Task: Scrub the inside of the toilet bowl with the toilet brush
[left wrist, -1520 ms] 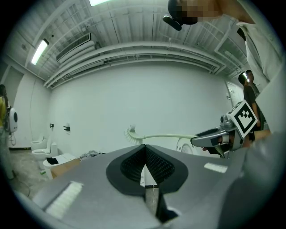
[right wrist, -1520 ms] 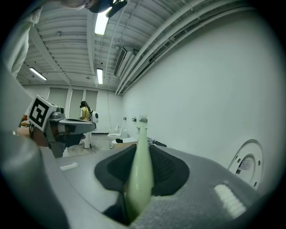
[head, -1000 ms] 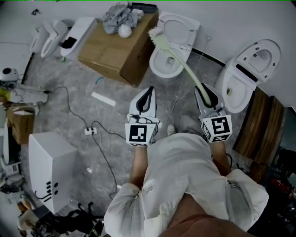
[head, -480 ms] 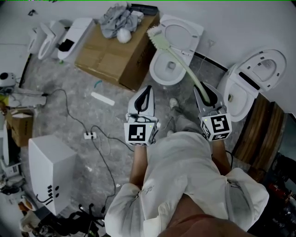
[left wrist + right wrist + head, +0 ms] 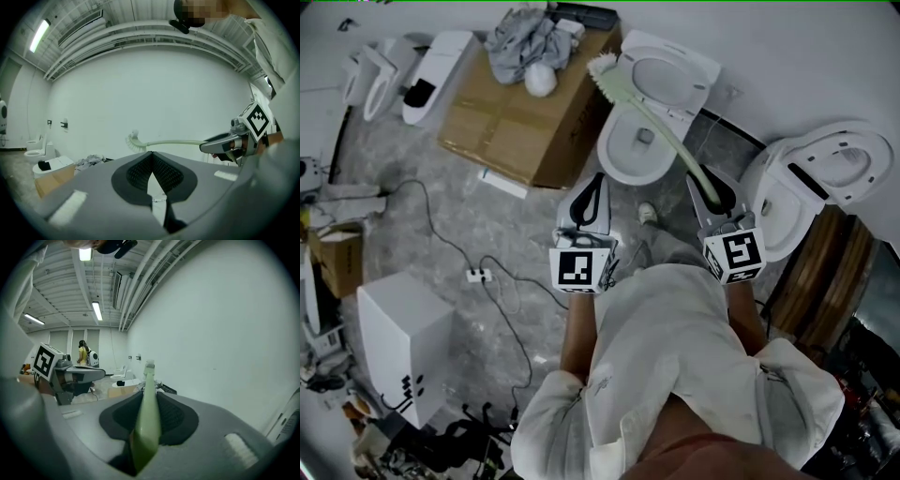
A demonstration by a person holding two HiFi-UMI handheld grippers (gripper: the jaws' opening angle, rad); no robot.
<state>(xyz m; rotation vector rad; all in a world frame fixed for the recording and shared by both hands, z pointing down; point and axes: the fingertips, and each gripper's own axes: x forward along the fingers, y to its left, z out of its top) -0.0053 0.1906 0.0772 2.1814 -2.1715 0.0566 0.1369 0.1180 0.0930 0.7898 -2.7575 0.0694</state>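
The right gripper [image 5: 712, 192] clamps the handle of a long pale green plastic toilet brush [image 5: 661, 127]. Its bristles are raised above the open white ceramic toilet bowl [image 5: 611, 141], likely ready to dip in. The left gripper [image 5: 593, 192] hangs alongside, jaws pressed together and holding nothing.

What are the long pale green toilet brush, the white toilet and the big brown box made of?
The long pale green toilet brush looks like smooth plastic: one even colour, slightly glossy, with whitish bristles. The white toilet under it looks like glazed ceramic, hard and shiny. The big brown box looks like dull cardboard, with folded flaps.
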